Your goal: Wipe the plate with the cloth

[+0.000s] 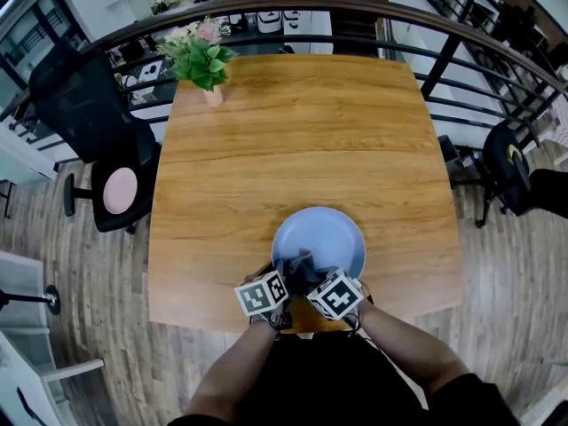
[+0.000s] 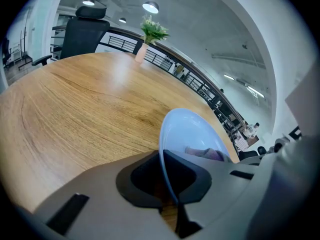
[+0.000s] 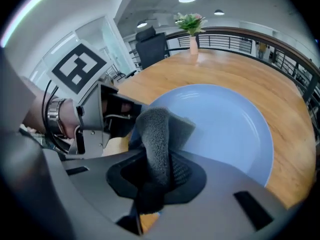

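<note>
Right gripper view: my right hand-held gripper [image 3: 152, 194] is clamped on the dark cloth [image 3: 157, 134], soft and limp, bunched over the blue plate [image 3: 225, 129]. My left hand-held gripper [image 2: 167, 184] pinches the plate's near rim. The plate looks stiff, slick and breakable, so the rim seems the best hold. It sits at the bench's [image 1: 302, 122] near edge, flowers [image 1: 202, 60] at the far corner.

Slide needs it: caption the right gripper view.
Right claw holds grey cloth over blue plate on wooden table.

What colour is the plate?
The plate is light blue, clearest in the right gripper view.
</note>
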A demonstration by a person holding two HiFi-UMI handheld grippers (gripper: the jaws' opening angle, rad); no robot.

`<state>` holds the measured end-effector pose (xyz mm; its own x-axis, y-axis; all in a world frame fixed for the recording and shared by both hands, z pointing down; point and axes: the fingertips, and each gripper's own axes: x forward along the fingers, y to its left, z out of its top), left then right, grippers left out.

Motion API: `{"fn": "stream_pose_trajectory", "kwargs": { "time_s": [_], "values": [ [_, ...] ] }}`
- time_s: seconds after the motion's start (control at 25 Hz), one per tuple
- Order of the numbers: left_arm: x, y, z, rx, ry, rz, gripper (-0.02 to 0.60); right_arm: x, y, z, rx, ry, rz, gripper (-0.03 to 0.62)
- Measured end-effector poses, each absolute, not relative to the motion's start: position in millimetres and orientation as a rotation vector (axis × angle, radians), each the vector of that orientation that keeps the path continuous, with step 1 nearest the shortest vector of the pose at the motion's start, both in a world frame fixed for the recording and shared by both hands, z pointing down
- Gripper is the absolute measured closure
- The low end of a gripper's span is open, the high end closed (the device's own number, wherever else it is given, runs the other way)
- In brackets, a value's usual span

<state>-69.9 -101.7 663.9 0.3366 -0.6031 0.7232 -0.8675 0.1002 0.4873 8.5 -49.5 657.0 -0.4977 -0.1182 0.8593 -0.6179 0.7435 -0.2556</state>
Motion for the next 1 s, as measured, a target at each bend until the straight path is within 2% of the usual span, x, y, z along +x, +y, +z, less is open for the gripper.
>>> {"fn": "stream_pose_trajectory", "kwargs": {
  "time_s": [0.4, 1.0],
  "values": [
    [-70, -102, 663, 1.598, -1.362, 0.329, 0.541, 58, -45, 658, 0.499, -1.908, 0.396, 0.522],
    [-72, -101, 663, 1.592, -1.368, 0.331, 0.541, 113, -106, 663, 0.599, -1.762, 0.034, 0.522]
  ]
}}
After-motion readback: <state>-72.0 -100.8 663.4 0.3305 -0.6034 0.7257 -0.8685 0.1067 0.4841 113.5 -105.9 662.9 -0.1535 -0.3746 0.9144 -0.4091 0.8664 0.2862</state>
